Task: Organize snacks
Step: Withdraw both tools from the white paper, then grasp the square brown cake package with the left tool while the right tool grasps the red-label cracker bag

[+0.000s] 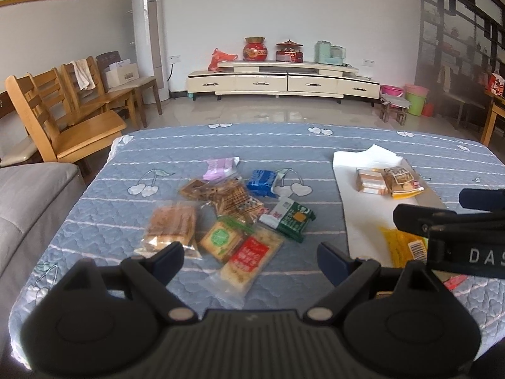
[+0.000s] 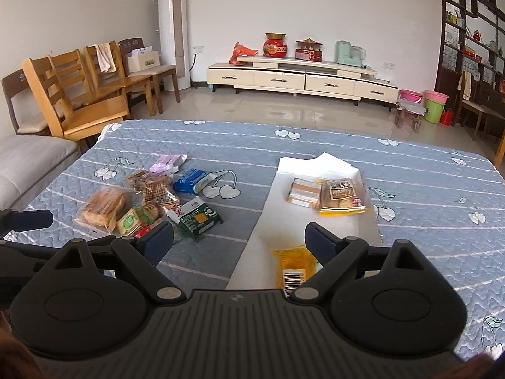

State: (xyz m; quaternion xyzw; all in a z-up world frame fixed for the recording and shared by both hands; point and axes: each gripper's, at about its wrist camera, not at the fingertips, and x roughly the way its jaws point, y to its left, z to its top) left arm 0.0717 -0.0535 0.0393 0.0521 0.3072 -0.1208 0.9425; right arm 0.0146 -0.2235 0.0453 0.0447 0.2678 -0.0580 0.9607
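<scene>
Snacks lie in two groups on a bench covered by a blue quilted cloth (image 1: 221, 139). Left gripper (image 1: 251, 257) hangs with its jaws wide and empty just above the near edge of the loose heap; right gripper (image 2: 239, 238) also has wide, empty jaws, poised over the near end of the white sheet (image 2: 315, 167). Directly ahead of the left jaws sits a red-labelled cracker pack (image 1: 249, 260), overlapping a green-labelled pack (image 1: 221, 238), with a clear-wrapped pastry (image 1: 170, 225) just to the left. Closing here could pinch two slippery wrappers at once or crush the crackers, because the packs overlap and lie flat. Beyond them are a green box (image 1: 293, 219), a brown patterned bag (image 1: 227, 197), a blue pack (image 1: 260, 181) and a pale purple pack (image 1: 219, 167). No true container shows; the white sheet serves as the sorting area, holding a yellow packet (image 2: 292, 263) at its near end and, farther off, a tan wrapped cake (image 2: 304, 192) touching a yellow-edged biscuit bag (image 2: 342, 197). Dragging a pack across could shift the sheet.
</scene>
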